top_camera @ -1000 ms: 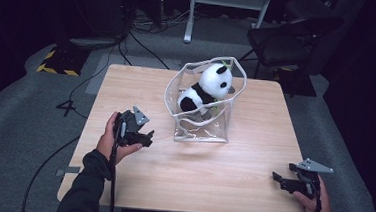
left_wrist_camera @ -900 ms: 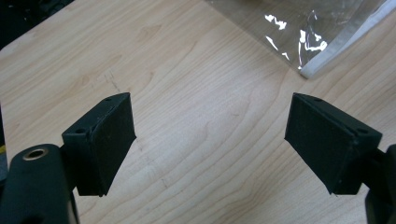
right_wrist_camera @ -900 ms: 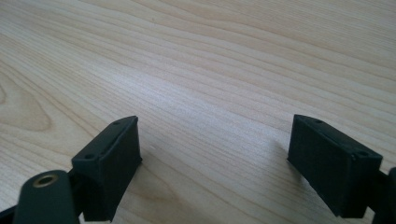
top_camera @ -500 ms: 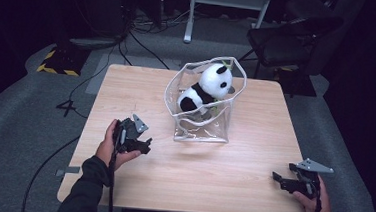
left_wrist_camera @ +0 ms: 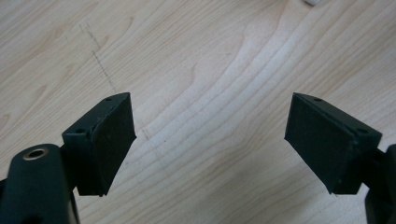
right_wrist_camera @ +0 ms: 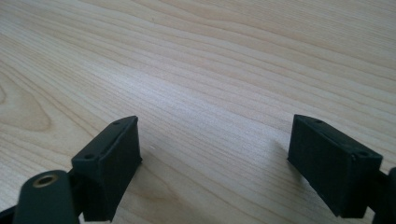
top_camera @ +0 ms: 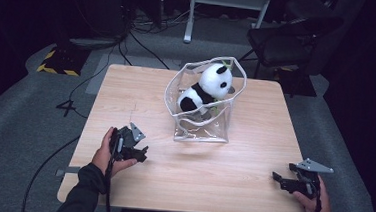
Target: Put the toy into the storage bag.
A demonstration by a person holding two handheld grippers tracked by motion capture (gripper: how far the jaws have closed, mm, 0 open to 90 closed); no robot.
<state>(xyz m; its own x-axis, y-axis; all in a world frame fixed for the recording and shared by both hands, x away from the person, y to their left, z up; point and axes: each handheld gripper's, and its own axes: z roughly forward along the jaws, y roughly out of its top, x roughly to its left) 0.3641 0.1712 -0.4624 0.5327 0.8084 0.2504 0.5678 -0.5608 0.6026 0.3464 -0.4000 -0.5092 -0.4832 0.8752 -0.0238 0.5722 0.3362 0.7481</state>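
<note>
Dark room, grey carpet, cables and black chair [top_camera: 286, 40] behind light wooden table [top_camera: 242, 155]. Clear plastic bag [top_camera: 202, 122] with white rim upright at table's centre-rear, mouth open; panda plush [top_camera: 208, 90] inside, head poking above rim. Left gripper [top_camera: 141, 155] near front-left, well apart from bag, jaws spread wide, nothing between, bare wood below [left_wrist_camera: 210, 116]. Right gripper [top_camera: 277, 178] at front-right corner, jaws equally wide, empty [right_wrist_camera: 215, 140].
</note>
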